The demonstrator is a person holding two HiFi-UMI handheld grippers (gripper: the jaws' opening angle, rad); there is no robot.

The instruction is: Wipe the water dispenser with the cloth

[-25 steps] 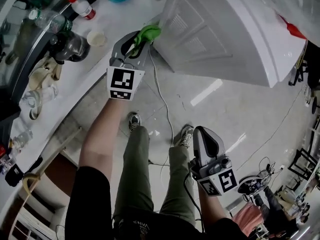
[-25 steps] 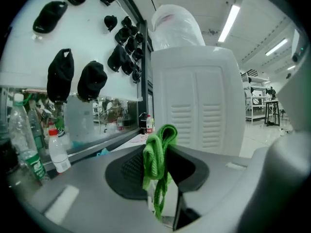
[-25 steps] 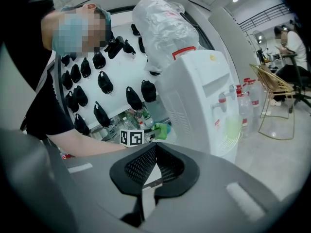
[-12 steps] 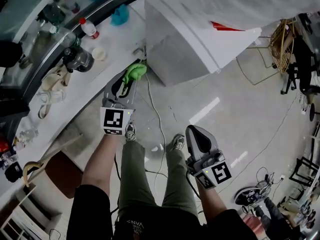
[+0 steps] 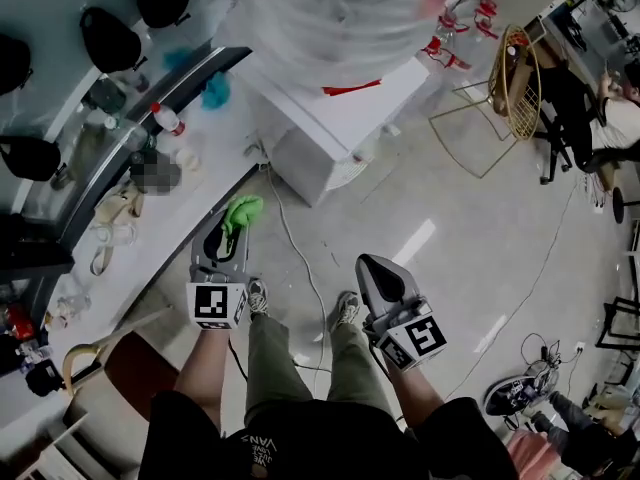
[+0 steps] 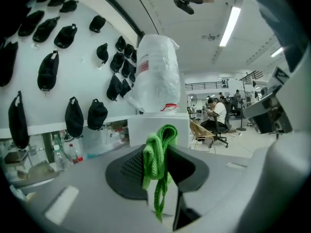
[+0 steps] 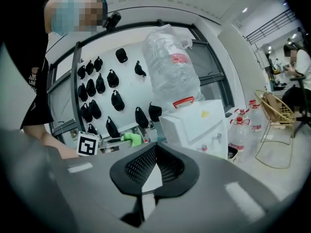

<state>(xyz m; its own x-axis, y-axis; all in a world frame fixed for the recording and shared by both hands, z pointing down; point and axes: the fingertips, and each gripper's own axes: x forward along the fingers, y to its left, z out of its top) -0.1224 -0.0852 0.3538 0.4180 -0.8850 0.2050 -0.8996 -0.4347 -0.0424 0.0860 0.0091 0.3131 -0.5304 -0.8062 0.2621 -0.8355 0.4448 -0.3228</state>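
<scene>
The white water dispenser (image 5: 335, 118) stands on the floor against the counter, with a large clear bottle (image 5: 335, 13) on top. My left gripper (image 5: 233, 224) is shut on a bright green cloth (image 5: 243, 210), held short of the dispenser's left side and not touching it. In the left gripper view the cloth (image 6: 158, 159) hangs bunched between the jaws of the left gripper (image 6: 160, 152), with the dispenser (image 6: 158, 125) straight ahead. My right gripper (image 5: 380, 276) is shut and empty, lower right above the floor. The right gripper view shows the right gripper (image 7: 153, 166), the dispenser (image 7: 197, 125) and the cloth (image 7: 132, 138).
A white counter (image 5: 130, 258) runs along the left with bottles (image 5: 167, 118) and clutter. Black caps (image 6: 73, 115) hang on the wall. A cable (image 5: 295, 248) trails over the floor. A wire chair (image 5: 515, 83), spare water bottles (image 7: 240, 130) and a seated person (image 5: 610, 103) are to the right.
The left gripper with the cloth has come away from the dispenser's corner, which it touched a second ago. Both grippers now sit farther back from the dispenser.
</scene>
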